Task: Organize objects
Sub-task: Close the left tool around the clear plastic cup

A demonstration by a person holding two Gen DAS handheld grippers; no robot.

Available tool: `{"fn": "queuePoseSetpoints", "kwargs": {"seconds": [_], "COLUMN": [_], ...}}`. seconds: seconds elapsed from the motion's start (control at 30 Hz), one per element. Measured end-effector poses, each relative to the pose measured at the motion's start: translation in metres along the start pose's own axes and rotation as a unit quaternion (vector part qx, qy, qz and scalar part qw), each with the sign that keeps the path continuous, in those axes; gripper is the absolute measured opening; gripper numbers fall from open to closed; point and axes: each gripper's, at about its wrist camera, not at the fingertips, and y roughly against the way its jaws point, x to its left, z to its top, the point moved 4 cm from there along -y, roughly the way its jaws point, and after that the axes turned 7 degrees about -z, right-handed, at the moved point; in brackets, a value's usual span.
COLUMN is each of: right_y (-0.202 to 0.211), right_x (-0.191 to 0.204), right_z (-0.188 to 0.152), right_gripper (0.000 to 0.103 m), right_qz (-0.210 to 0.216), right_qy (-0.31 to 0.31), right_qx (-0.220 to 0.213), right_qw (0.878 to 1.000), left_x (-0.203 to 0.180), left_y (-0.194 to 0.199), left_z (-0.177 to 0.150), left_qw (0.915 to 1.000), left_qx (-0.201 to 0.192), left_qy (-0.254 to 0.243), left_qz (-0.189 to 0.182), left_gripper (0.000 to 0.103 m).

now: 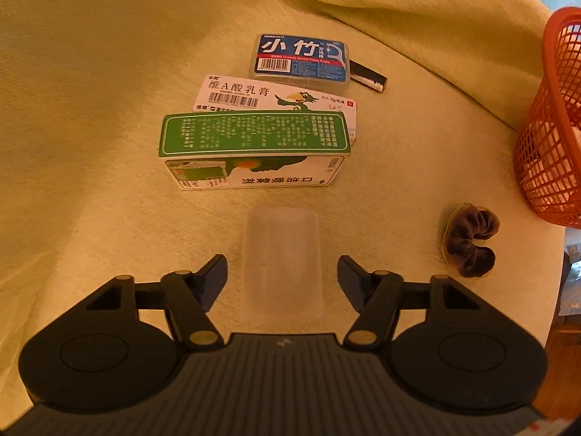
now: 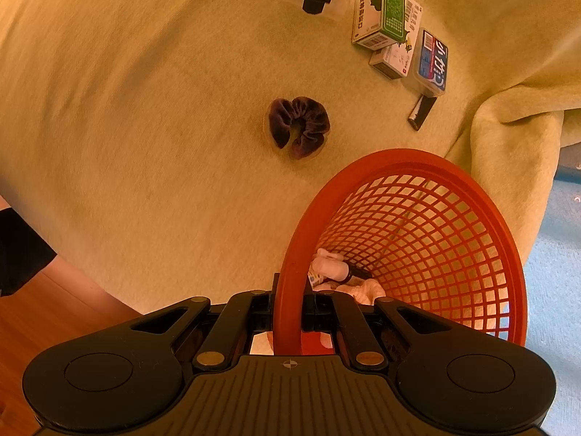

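The left gripper (image 1: pixel 282 276) is held spread wide around a frosted plastic cup (image 1: pixel 282 265) lying on its side on the fuzzy yellow blanket (image 1: pixel 90 109); neither finger touches it. The cup is smooth, thin-walled and probably slippery, so the fingers should be closed gently across its middle to avoid crushing or squirting it out. The right gripper (image 2: pixel 288 314) is clenched on the rim of the red mesh basket (image 2: pixel 428 239), which is tipped toward the objects. Beyond the cup lie a green carton (image 1: pixel 254 134), a white carton (image 1: pixel 247 96) and a blue floss box (image 1: pixel 299 59); a velvety dark scrunchie (image 1: pixel 471 243) rests near the basket.
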Motion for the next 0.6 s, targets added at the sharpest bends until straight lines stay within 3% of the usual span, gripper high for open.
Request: {"fn": "queuePoseSetpoints", "kwargs": {"seconds": [0.13, 0.6], "right_y": [0.000, -0.001], "right_x": [0.000, 0.000], "right_z": [0.000, 0.002], "right_gripper": [0.003, 0.003], "right_qz": [0.000, 0.001], "right_qy": [0.000, 0.007], "right_qx": [0.000, 0.001], "right_qw": [1.000, 1.000], "left_x": [0.000, -0.003], "left_y": [-0.006, -0.006], "left_z": [0.000, 0.000], "left_qw": [1.0000, 0.9995], "left_qx": [0.007, 0.028], "left_qy": [-0.005, -0.003], "left_qz": [0.003, -0.012], "left_gripper": [0.050, 0.045]}}
